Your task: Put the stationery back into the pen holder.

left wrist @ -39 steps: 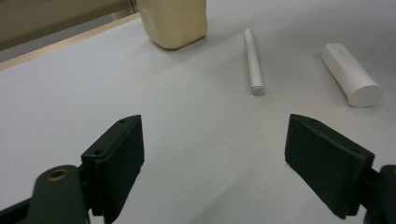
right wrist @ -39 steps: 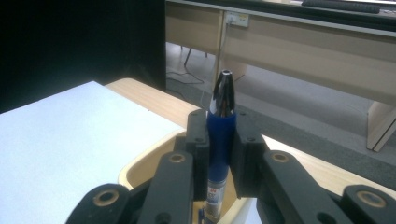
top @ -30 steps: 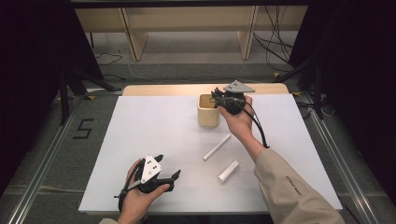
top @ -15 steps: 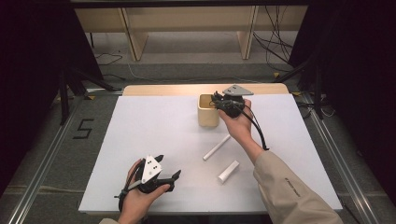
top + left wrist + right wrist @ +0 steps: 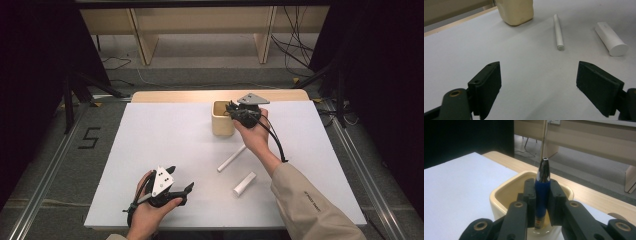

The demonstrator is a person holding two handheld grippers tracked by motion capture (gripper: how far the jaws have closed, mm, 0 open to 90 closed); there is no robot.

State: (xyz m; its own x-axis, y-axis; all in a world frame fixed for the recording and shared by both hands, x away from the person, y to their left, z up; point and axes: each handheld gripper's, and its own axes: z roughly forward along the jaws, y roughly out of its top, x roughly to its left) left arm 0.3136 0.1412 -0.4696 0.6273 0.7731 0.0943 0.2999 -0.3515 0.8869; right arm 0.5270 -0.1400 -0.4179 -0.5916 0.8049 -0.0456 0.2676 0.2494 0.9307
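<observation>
My right gripper [image 5: 542,187] is shut on a blue pen [image 5: 542,192] with a silver and black tip, held over the mouth of a cream square cup [image 5: 506,190]. From above, the right gripper [image 5: 235,111] hangs at the cup's [image 5: 221,125] right rim. A thin white stick [image 5: 232,158] and a thicker white cylinder [image 5: 244,183] lie on the table in front of the cup. My left gripper [image 5: 181,186] rests open near the front edge, its jaws wide apart with nothing between them, facing the stick [image 5: 557,31], the cylinder [image 5: 611,38] and the cup [image 5: 516,11].
The white table top [image 5: 150,145] has a wooden strip along its far edge. Wooden shelving legs and cables stand on the floor beyond. A "5" is marked on the floor at the left. Dark curtains close in both sides.
The right gripper with the pen has shifted slightly over the cup. The left gripper has stayed where it was.
</observation>
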